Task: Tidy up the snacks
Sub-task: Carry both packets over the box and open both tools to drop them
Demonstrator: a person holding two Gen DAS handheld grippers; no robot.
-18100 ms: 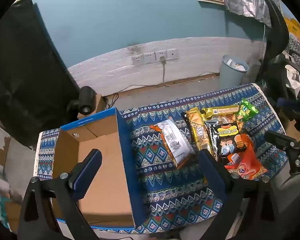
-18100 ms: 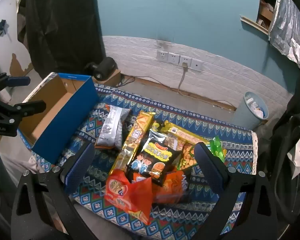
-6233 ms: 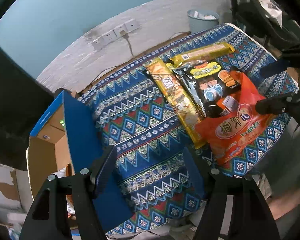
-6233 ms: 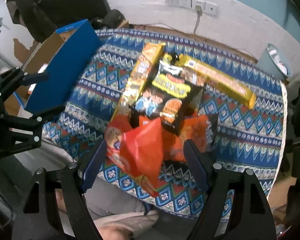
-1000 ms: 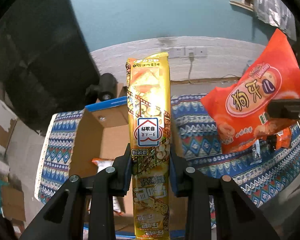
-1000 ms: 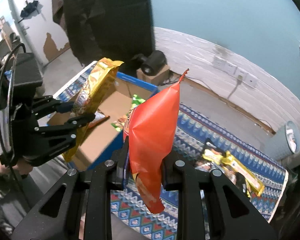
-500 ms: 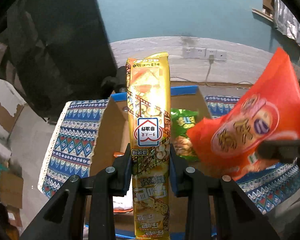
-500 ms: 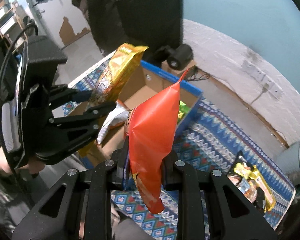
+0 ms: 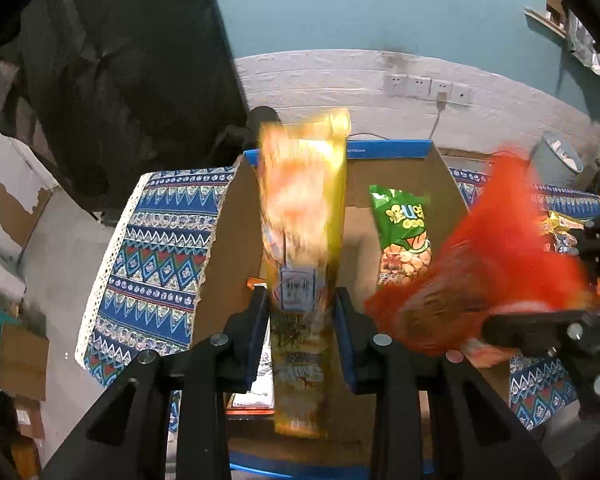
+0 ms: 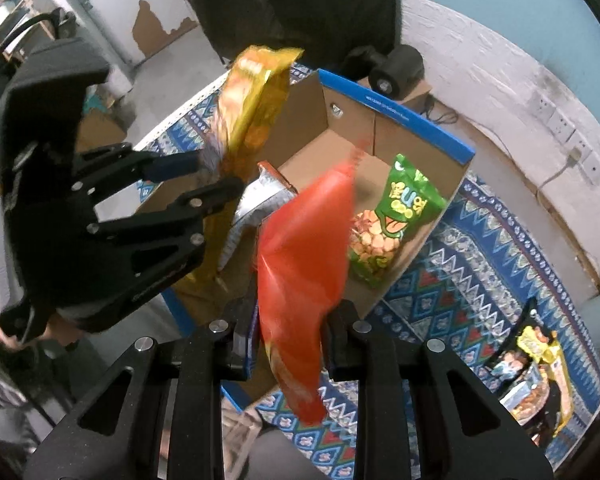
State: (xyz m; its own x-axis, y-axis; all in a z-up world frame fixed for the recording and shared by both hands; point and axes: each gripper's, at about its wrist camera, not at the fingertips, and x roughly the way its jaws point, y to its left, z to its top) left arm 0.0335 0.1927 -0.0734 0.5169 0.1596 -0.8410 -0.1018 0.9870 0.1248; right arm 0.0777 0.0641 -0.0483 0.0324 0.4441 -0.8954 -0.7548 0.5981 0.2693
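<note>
My left gripper (image 9: 302, 312) stands over the open cardboard box (image 9: 228, 216) with a long yellow snack packet (image 9: 304, 216) between its jaws; the packet is blurred and looks to be slipping down as the jaws part. My right gripper (image 10: 290, 344) stands over the box's near corner (image 10: 396, 280) with an orange snack bag (image 10: 304, 256) between its jaws, also blurred and tilting. A green snack bag (image 9: 404, 236) and a white packet (image 10: 256, 204) lie inside the box.
The box sits on a table under a blue patterned cloth (image 9: 156, 256). Several more snacks (image 10: 540, 364) lie on the cloth at the far right. A grey bin (image 9: 556, 160) and a wall with sockets (image 9: 424, 86) stand behind.
Both grippers have moved over the box. The yellow packet and the orange bag have gone blurred and shifted in the jaws, which look a little wider apart than before.
</note>
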